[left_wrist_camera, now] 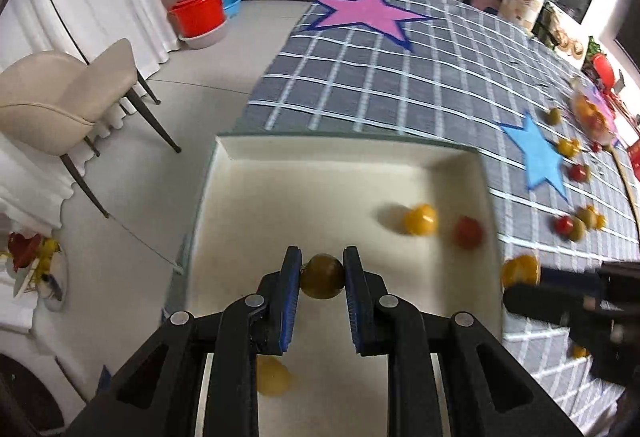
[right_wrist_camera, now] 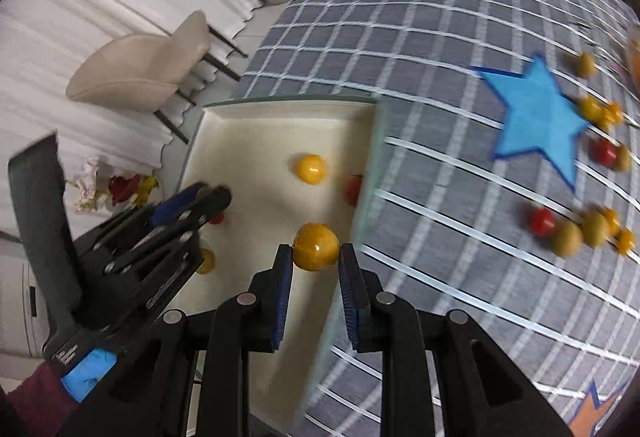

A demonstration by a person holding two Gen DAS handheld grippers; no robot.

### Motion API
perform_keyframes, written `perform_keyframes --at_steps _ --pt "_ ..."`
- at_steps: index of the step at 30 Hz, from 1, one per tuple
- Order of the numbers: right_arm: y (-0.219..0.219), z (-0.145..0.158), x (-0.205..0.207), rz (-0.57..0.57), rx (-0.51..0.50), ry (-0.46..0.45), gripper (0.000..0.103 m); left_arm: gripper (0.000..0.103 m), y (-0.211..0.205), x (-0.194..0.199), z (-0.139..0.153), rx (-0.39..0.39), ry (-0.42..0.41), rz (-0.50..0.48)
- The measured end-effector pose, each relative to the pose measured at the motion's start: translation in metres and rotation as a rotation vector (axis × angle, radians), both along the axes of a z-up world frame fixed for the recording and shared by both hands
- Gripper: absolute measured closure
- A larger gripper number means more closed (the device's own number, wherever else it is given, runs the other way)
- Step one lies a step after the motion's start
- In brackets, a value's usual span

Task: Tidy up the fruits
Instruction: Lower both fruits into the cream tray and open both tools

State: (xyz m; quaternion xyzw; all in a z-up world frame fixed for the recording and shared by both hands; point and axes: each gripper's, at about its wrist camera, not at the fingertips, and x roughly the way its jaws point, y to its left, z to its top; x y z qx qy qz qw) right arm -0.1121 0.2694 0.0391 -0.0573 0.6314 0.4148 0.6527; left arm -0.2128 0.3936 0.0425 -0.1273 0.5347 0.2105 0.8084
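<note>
Olive-green fruit (left_wrist_camera: 322,276) clamped between the pads of the left tool (left_wrist_camera: 322,277), held over the white tray (left_wrist_camera: 280,177). Yellow fruit (right_wrist_camera: 315,246) clamped in the right tool (right_wrist_camera: 315,257), sitting above the tray's right rim. Inside the tray: a yellow ball (left_wrist_camera: 419,220) and a red one (left_wrist_camera: 467,232) at 2 o'clock from the left tool, another pale yellow one (left_wrist_camera: 272,375) under the left finger. Loose fruits (right_wrist_camera: 576,229), red, yellow and green, scattered at 3 o'clock on the grey checked cloth (right_wrist_camera: 440,57) covering the surface, just past a blue star (right_wrist_camera: 540,117). Pink star (left_wrist_camera: 366,13) at 12 o'clock. Beige chair (left_wrist_camera: 68,101) and stacked red tubs (left_wrist_camera: 198,13) on the floor at 10 o'clock.
</note>
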Motion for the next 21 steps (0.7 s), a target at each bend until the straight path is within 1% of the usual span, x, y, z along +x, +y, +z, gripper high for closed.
perform_keyframes --at_steps 5,13,19,20,21 --pt "0.029 -0.018 -0.009 0.033 -0.045 -0.003 0.078 0.08 0.014 0.008 -0.017 0.008 0.032 -0.008" --pt "0.041 -0.033 -0.015 0.067 -0.106 -0.049 0.078 0.08 0.02 0.012 -0.03 0.009 0.052 -0.014" --pt "0.042 -0.041 -0.02 0.075 -0.128 -0.062 0.077 0.079 0.02 0.012 -0.032 0.016 0.051 -0.032" --pt "0.045 -0.042 -0.023 0.083 -0.134 -0.076 0.077 0.072 0.02 0.013 -0.032 0.02 0.053 -0.035" --pt "0.047 -0.042 -0.024 0.089 -0.137 -0.086 0.077 0.061 0.02 0.013 -0.032 0.027 0.055 -0.037"
